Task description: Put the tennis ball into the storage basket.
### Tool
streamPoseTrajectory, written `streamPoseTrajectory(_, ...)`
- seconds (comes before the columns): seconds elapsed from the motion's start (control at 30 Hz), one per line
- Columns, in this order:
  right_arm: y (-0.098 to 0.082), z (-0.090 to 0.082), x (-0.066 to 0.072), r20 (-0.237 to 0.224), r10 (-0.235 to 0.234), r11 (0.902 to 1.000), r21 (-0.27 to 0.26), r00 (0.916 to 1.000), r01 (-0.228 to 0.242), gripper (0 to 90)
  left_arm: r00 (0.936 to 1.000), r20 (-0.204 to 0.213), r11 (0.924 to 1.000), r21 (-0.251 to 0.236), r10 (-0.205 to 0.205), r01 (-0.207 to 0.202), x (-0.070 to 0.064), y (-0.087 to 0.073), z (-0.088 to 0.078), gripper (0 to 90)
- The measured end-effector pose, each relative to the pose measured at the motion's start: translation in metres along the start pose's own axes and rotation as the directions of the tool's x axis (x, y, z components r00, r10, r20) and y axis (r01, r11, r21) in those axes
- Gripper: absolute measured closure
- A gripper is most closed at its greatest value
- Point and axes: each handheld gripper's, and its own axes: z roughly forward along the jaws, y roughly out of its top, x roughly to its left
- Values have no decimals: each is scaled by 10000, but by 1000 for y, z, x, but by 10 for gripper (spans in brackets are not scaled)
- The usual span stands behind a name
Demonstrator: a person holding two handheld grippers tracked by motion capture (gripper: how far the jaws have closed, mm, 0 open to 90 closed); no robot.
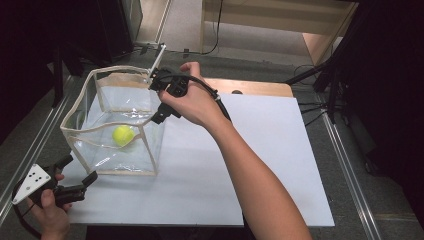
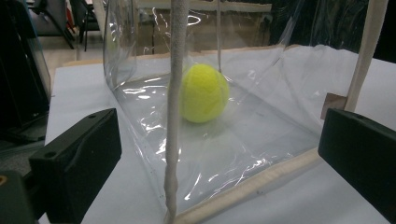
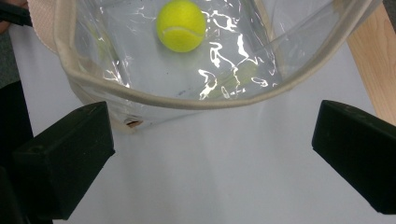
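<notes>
Now | yellow-green felt tennis ball (image 1: 123, 135) lies on the floor of the clear plastic bag with beige trim (image 1: 80, 145), on the white board (image 1: 280, 165) | left gripper (image 1: 80, 172), at the bag's 7 o'clock corner: jaws spread, empty | right gripper (image 1: 159, 100), above the bag's 2 o'clock rim: jaws spread, empty

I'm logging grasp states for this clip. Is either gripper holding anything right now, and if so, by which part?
Nothing is held. Both the left gripper and right gripper are open; the tennis ball lies loose inside the clear bag.
</notes>
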Motion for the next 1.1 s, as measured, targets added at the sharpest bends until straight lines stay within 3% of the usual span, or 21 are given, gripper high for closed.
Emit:
streamPoseTrajectory(0.33, -11, 8, 0, -39, 65, 10000, 63, 10000, -65, 0, 10000, 2, 10000, -10, -3, 3, 0, 0, 0, 0)
streamPoseTrajectory(1.1, -41, 40, 15, -170, 261, 9996, -137, 9995, -263, 0, 10000, 7, 10000, -17, 4, -4, 0, 0, 0, 0)
